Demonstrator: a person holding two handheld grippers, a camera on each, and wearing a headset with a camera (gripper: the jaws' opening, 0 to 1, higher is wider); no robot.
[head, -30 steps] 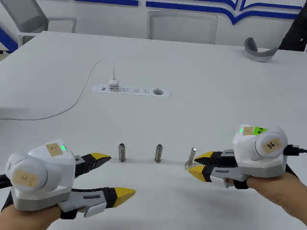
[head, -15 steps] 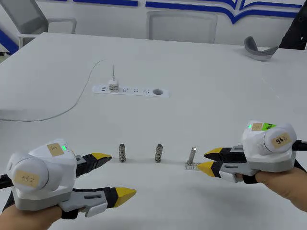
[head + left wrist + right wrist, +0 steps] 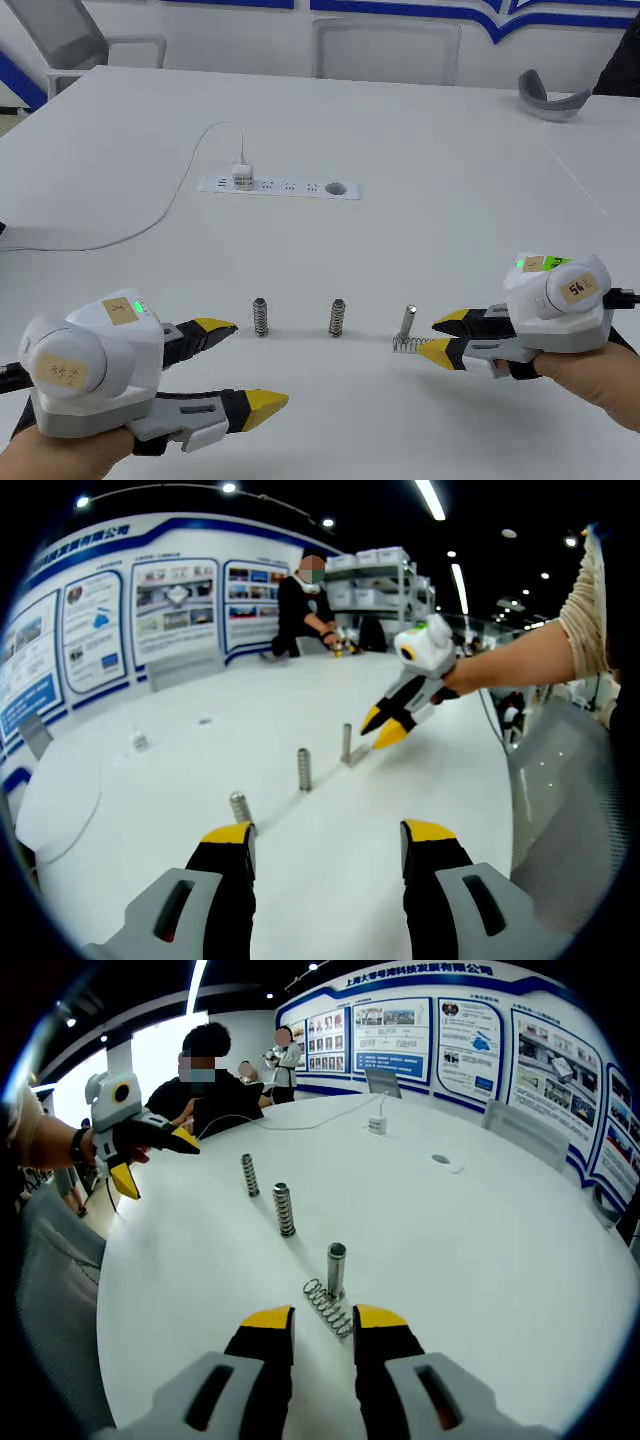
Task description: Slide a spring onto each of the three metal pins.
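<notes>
Three metal pins stand in a row on the white table. The left pin and the middle pin each carry a spring. The right pin is bare. A loose spring lies flat on the table at its base. My right gripper is open just right of that spring; in the right gripper view the spring reaches in between the yellow tips of the right gripper. My left gripper is wide open and holds nothing, near the left pin.
A white power strip with a plugged charger and a cable lies beyond the pins. Chairs stand at the far table edge, and a grey curved object lies at the far right. People stand behind the table.
My right gripper has drawn back to the right, away from the bare pin. The loose spring stays lying at the pin's base. The left gripper has barely moved.
</notes>
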